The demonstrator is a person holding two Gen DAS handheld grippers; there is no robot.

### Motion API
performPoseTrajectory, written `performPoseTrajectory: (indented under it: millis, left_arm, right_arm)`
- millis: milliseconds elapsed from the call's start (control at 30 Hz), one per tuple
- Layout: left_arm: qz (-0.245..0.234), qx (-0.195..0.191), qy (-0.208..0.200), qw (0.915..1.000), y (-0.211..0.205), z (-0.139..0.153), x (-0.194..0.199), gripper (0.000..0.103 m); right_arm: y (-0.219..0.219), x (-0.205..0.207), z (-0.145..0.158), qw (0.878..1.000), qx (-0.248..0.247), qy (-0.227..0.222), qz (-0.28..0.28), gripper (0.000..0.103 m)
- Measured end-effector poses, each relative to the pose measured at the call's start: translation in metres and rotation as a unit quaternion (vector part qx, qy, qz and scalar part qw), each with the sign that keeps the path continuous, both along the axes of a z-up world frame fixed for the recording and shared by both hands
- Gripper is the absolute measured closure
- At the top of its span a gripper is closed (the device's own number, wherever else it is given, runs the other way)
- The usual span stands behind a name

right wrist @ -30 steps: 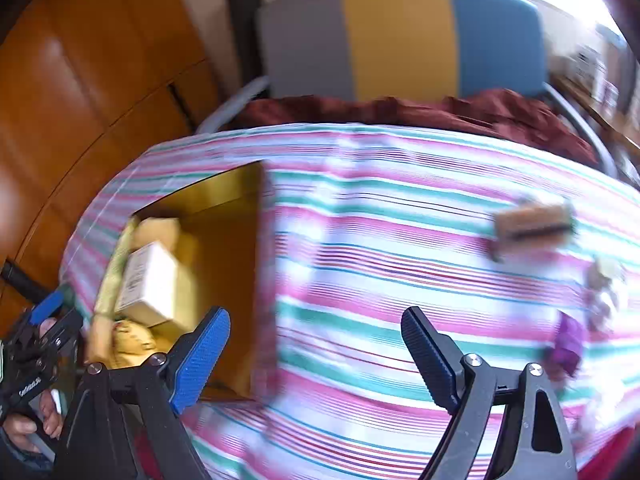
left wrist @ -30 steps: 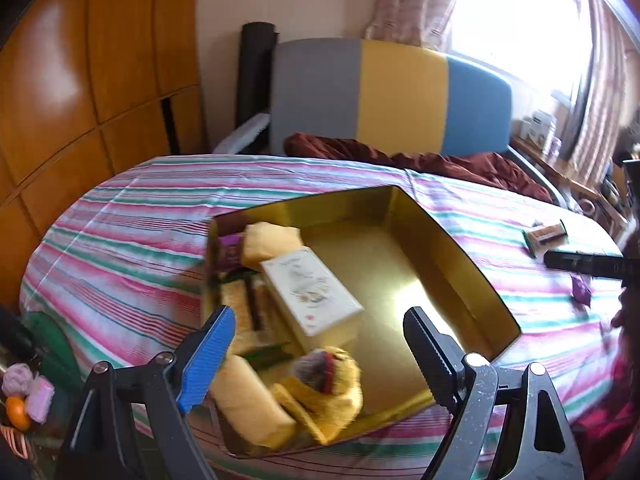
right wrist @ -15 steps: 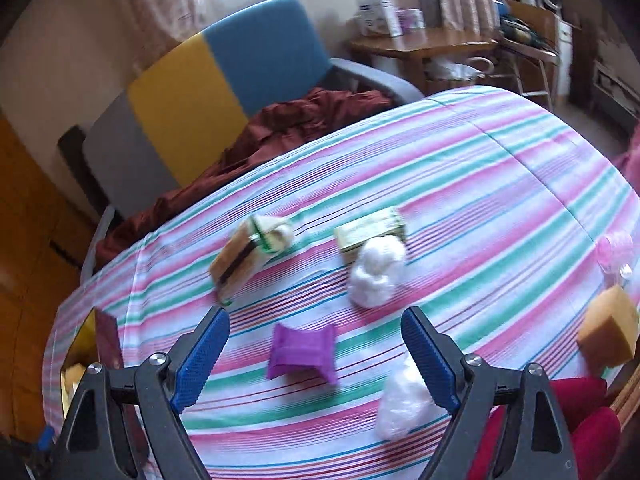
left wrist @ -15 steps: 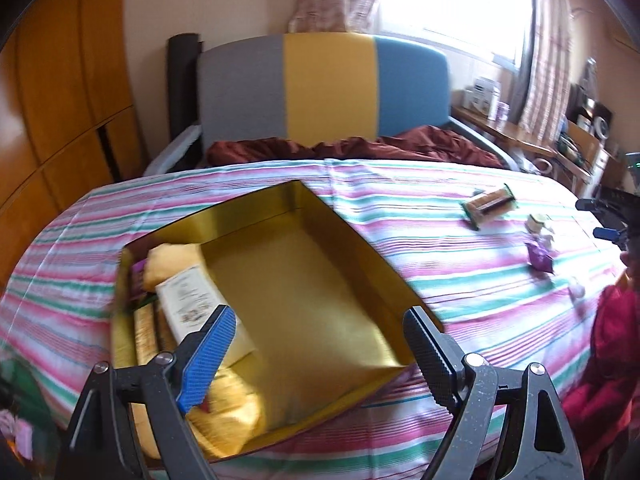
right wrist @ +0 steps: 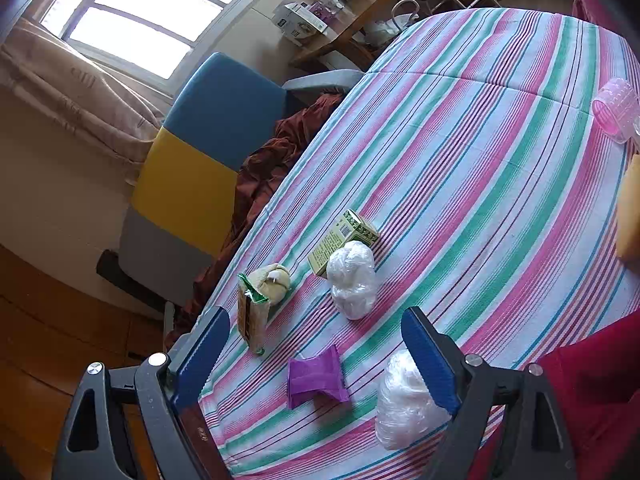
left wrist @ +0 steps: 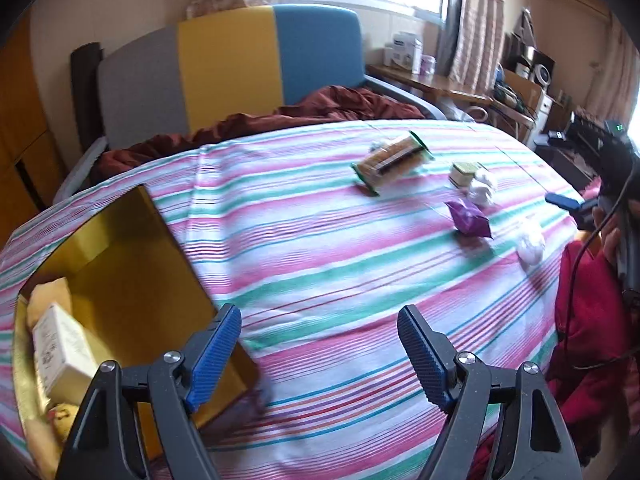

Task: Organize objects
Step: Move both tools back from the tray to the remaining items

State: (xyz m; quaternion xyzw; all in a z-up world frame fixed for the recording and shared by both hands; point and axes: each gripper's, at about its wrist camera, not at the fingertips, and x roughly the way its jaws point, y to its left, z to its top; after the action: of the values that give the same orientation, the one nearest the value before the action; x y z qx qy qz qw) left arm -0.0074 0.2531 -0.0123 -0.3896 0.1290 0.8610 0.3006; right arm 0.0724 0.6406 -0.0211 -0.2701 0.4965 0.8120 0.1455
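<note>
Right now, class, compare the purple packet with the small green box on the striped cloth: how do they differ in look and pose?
The purple packet is soft and crinkled; the small green box is rigid with printed sides.
The purple packet lies alone, nearest the right gripper; the small green box sits farther off, right beside a white plastic-wrapped bundle, apparently touching it.
Both lie loose on the striped cloth, outside the gold tin.
</note>
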Motion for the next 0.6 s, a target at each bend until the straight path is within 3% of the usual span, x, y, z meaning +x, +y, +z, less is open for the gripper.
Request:
performPoseTrajectory:
  millis: [233,600]
  left_arm:
    - [-0.038,-0.021,-0.018,0.9989,0.045,-0.02,0.005,0.023]
    - [-0.075,0.015,-0.036,0.9964,0.118,-0.015,-0.021,0.026]
  right_arm:
    - [-0.001,0.002,-0.001,1.0,0.002,0.012,0.0,0.014]
    - [-0.001,0.007,0.0,1.0,-0.001,0.031,-0.001,0.014]
